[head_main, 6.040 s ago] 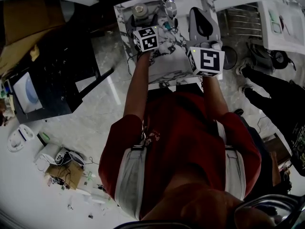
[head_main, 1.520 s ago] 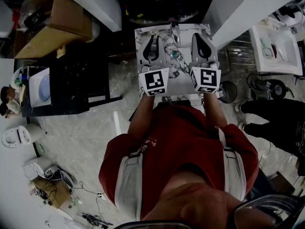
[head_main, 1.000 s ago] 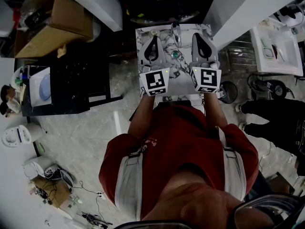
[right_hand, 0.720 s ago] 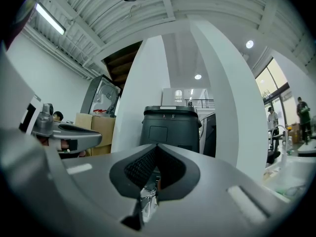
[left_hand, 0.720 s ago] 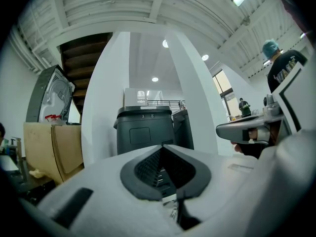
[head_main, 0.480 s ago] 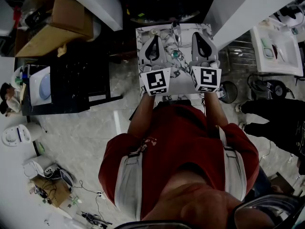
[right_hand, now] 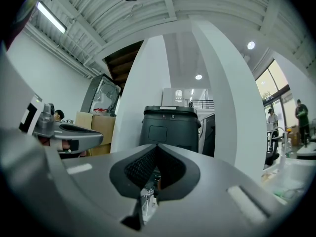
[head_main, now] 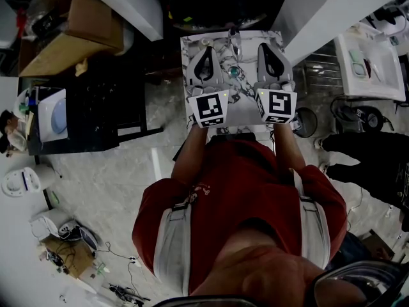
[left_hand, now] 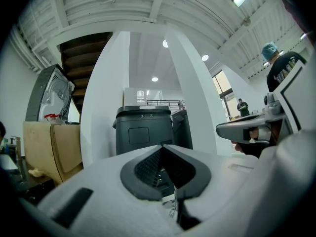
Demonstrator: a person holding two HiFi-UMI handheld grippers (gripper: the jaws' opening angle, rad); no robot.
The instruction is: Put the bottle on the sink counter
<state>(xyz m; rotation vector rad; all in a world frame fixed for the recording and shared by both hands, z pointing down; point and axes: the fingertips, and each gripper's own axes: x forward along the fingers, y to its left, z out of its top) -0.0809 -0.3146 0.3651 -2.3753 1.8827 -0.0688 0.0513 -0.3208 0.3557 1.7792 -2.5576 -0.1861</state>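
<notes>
The left gripper [head_main: 206,51] and the right gripper [head_main: 267,47] are held side by side over the counter [head_main: 246,112] in the upper middle of the head view. A small, pale, round object on the counter's upper left corner is probably the bottle [head_main: 204,42], seen from above. It is found just beyond the tip of the left gripper, and well to the left of the right gripper. Neither gripper has it in its grasp.

In the left gripper view, the left gripper [left_hand: 163,146] is seen clenched, with its jaws pressed together and nothing held between them. The right gripper [right_hand: 157,146] is likewise seen closed and empty in its own view.

The counter is a white slab veined with grey, like marble. A curved metal tap [head_main: 233,40] stands at its upper edge, and a small teal item [head_main: 235,72] lies between the two grippers. The gripper shells are smooth grey plastic and taper to a point. Their pads [left_hand: 148,167] are dark and finely ribbed. A boxy black lidded bin [right_hand: 170,127] is seen beyond the jaws.
</notes>
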